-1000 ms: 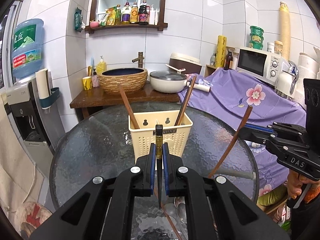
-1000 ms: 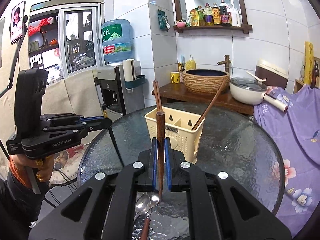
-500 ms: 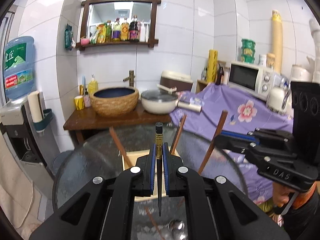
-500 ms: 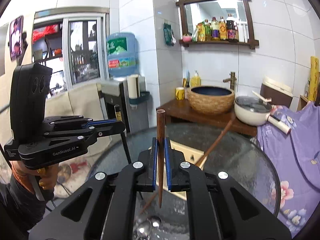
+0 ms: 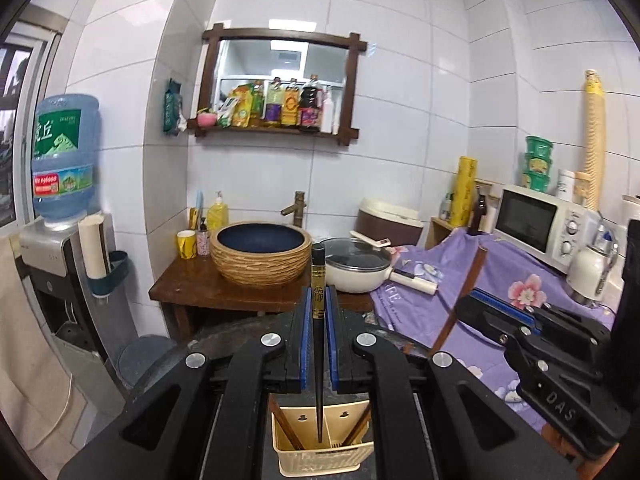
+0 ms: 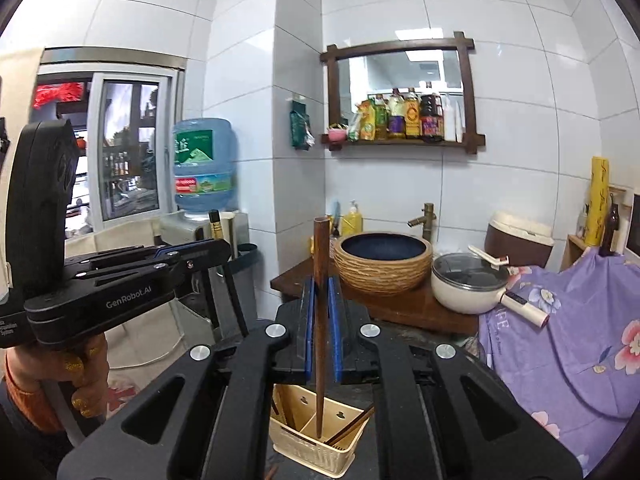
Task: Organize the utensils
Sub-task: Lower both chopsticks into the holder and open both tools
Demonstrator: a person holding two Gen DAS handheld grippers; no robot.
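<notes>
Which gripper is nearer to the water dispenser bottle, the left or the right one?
Left. In the right wrist view the left gripper is toward the blue water bottle; the right gripper is on its far side.

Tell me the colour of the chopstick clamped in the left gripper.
The chopstick is black with a gold band near its top, clearest in the left wrist view.

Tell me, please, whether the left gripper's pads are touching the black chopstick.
Touching: in the left wrist view the blue pads of the left gripper press both sides of the black chopstick.
</notes>
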